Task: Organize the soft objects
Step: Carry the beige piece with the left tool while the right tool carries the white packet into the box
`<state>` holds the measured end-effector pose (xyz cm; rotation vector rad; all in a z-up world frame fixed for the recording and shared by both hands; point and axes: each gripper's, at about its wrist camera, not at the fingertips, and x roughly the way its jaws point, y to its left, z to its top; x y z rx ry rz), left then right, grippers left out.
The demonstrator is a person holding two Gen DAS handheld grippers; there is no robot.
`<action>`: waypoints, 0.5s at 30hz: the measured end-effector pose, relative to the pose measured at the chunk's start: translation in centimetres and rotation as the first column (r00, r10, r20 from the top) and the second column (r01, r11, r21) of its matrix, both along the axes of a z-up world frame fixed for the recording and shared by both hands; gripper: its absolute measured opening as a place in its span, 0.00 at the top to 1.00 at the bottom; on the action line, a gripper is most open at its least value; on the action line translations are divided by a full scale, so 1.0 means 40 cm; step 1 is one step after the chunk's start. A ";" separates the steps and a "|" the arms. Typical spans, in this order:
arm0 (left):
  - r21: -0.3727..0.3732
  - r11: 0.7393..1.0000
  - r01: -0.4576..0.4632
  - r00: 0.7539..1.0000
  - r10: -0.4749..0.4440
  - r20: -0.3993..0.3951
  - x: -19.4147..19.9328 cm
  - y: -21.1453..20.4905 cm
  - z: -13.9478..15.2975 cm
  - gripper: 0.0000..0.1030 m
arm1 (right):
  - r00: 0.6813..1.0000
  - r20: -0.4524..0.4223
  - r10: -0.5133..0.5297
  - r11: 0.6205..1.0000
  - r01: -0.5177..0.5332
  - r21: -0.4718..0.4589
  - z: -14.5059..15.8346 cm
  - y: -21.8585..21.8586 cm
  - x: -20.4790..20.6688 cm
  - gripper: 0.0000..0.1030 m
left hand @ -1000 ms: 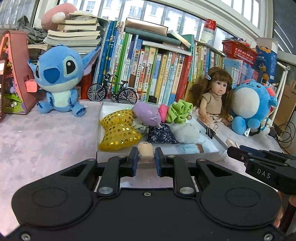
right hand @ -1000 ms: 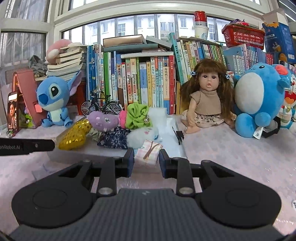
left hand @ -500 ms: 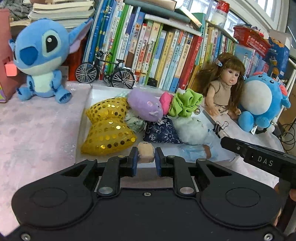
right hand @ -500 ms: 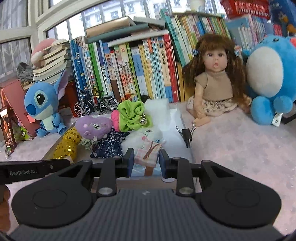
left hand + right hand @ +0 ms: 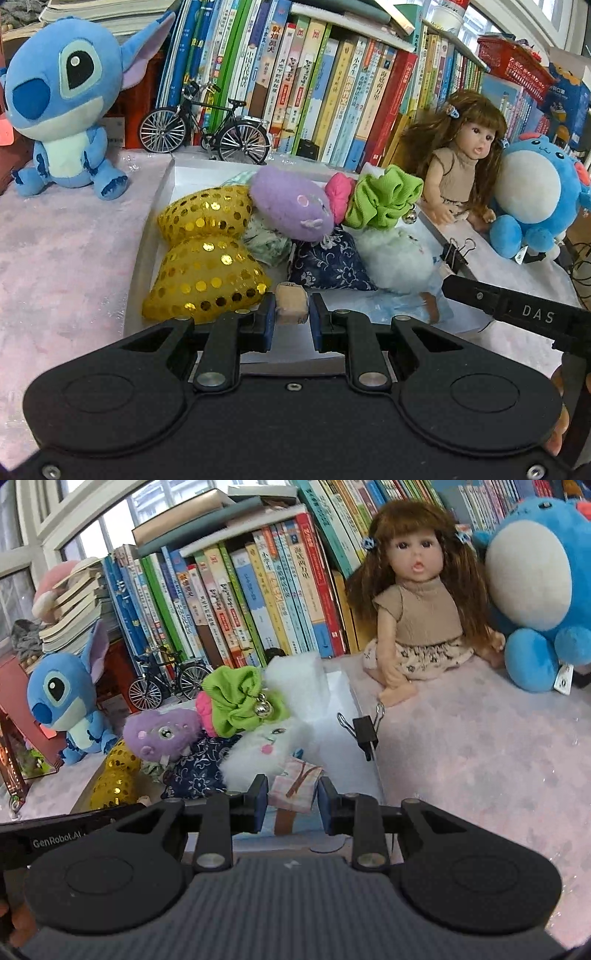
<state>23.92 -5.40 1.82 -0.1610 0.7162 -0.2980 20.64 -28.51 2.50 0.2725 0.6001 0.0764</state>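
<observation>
While both grippers are hanging low over the white tray point(image 5: 159, 206), the count is running left to right. One blue big-eared plush point(image 5: 62, 107) is sitting upright on the pink cloth point(image 5: 66, 251), well left of the tray. One toy bicycle point(image 5: 205, 127) is standing just behind the tray's far rim, in front of a long row of books point(image 5: 314, 85).

Inside the tray, soft things are piling up: one gold sequined bow point(image 5: 207, 254), one purple plush point(image 5: 291, 203) lying on the heap, one pink scrap point(image 5: 340, 194), one green scrunchie point(image 5: 384, 199) with a small bell, one navy floral pouch point(image 5: 328, 264), and one fluffy white plush point(image 5: 399, 258). A greenish floral cloth is peeking out between bow and pouch.

The left gripper point(image 5: 291, 319) is clamping one small tan cushion-like piece point(image 5: 291, 302) between its blue pads, right over the tray's near edge, beside the bow. The right gripper point(image 5: 290, 799) is pinching one pale pink checked fabric piece point(image 5: 295, 782) with a brown cross-strap, at the tray's near right part, touching the white plush.

One black binder clip point(image 5: 364, 733) is sitting on the tray's right rim. Further right, one brown-haired doll point(image 5: 417, 602) is sitting on the cloth, and one round blue plush point(image 5: 535, 587) is leaning beside her.
</observation>
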 end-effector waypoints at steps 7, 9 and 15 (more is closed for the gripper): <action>0.013 1.000 -0.007 1.000 0.007 -0.016 0.011 -0.010 -0.019 0.82 | 1.000 -0.021 -0.007 1.000 0.007 0.026 -0.016 -0.008 0.009 0.66; 0.013 1.000 -0.011 1.000 0.011 -0.018 0.014 -0.009 -0.023 0.82 | 1.000 -0.024 -0.006 0.999 0.007 0.035 -0.019 -0.009 0.011 0.65; 0.014 1.000 -0.011 1.000 0.011 -0.017 0.014 -0.008 -0.025 0.82 | 1.000 -0.025 -0.005 0.999 0.006 0.042 -0.021 -0.008 0.011 0.64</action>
